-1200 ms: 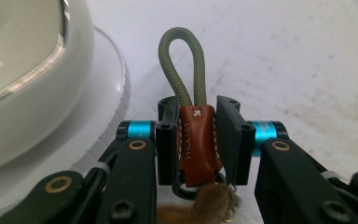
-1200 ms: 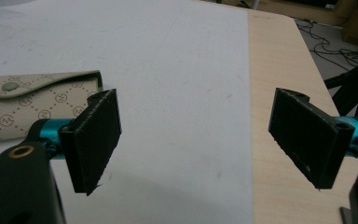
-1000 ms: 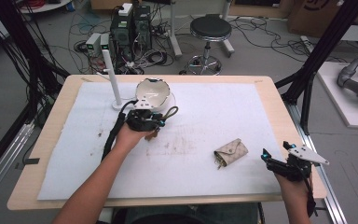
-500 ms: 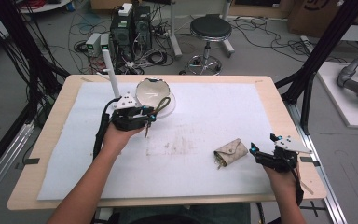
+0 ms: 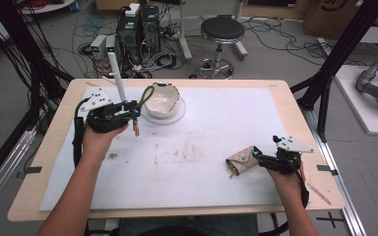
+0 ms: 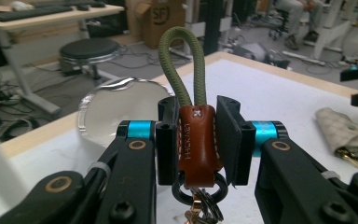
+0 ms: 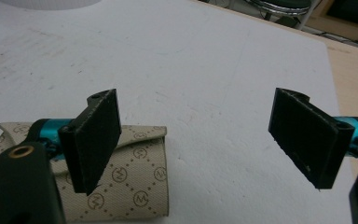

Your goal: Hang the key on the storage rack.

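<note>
Left gripper (image 6: 193, 140) up off the table at the far left, just beside a white bowl (image 5: 161, 99), jaws squeezed tight on a brown leather key fob (image 6: 196, 140) with a green cord loop (image 6: 182, 60). Right gripper (image 7: 205, 140) low at the near right, jaws spread wide, right next to a tan patterned pouch (image 7: 130, 186) lying flat on the white table cover (image 5: 216, 128).

Left gripper (image 5: 128, 109) raised at far left — jaws clamped tight. Right gripper (image 5: 262, 158) low at near right — jaws spread wide.
</note>
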Demonstrator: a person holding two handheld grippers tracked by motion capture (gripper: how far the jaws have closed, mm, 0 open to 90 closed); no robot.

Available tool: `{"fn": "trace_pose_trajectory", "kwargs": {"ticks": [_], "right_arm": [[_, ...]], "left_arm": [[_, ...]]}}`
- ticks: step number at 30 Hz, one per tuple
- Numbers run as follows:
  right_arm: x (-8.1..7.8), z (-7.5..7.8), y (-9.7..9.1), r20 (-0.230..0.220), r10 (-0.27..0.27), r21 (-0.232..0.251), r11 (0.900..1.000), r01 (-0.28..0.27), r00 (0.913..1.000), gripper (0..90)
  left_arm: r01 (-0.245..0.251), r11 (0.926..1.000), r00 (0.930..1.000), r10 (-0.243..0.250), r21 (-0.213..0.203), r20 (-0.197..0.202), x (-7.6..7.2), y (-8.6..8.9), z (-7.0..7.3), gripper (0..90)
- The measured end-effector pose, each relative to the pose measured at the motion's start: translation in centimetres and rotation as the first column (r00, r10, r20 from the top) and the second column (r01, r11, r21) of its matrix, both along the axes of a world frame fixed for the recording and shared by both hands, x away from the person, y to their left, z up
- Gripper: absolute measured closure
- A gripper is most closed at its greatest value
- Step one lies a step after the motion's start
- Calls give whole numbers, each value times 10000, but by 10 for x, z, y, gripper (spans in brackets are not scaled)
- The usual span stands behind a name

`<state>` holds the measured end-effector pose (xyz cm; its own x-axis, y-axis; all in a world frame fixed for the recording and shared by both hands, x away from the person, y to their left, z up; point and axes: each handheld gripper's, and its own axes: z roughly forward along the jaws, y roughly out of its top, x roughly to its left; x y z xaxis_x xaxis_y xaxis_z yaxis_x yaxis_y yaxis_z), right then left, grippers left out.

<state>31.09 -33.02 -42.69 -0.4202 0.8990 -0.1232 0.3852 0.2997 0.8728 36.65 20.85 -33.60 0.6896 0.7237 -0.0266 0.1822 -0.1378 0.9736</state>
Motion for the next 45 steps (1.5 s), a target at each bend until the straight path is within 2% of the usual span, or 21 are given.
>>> {"fn": "trace_pose_trajectory", "kwargs": {"ticks": [4, 6, 7, 9, 15, 18, 23, 27, 30, 33, 39, 45], "right_arm": [[4, 0, 6, 2, 147, -53, 9999, -147, 9999, 171], [6, 0, 9, 10, 200, -76, 9998, -200, 9998, 171], [7, 0, 10, -17, 209, -94, 9997, -209, 9998, 171], [8, -1, 12, 5, 252, -106, 9996, -252, 9997, 171], [7, 0, 14, -7, 248, -144, 9996, -248, 9997, 171], [7, 0, 13, -29, 199, -136, 9997, -200, 9998, 171], [5, 0, 12, -44, 149, -133, 9998, -149, 9999, 171], [1, 0, 8, -36, 41, -141, 9999, -42, 10000, 171], [-2, 0, 4, -39, -34, -119, 9999, 34, 10000, 171], [-4, 0, 1, -28, -123, -123, 9998, 123, 9999, 171], [-7, 0, -2, -30, -211, -131, 9997, 210, 9998, 171], [-11, 0, -6, -44, -354, -119, 9993, 353, 9994, 171]], "left_arm": [[-640, 9979, 9976, 642, -81, 246, -3, 18, 8, 699], [-1003, 9949, 9939, 1004, -58, 454, -5, 27, 13, 699], [-1003, 9949, 9939, 1004, -58, 454, -5, 27, 13, 699], [-1423, 9898, 9879, 1417, 50, 626, -5, 37, 18, 699], [-2154, 9765, 9739, 2151, -45, 719, -1, 54, 21, 699], [-2450, 9695, 9668, 2441, 33, 758, 2, 58, 22, 699], [-2539, 9672, 9648, 2526, 94, 731, 6, 59, 21, 699], [-2778, 9605, 9582, 2759, 154, 752, 11, 60, 19, 699], [-2873, 9577, 9559, 2856, 167, 679, 14, 62, 17, 699], [-2927, 9560, 9547, 2909, 207, 634, 16, 63, 15, 699], [-2859, 9575, 9574, 2837, 375, 537, 22, 60, 11, 699], [-2989, 9525, 9542, 2976, 587, 292, 30, 58, 2, 699]]}}
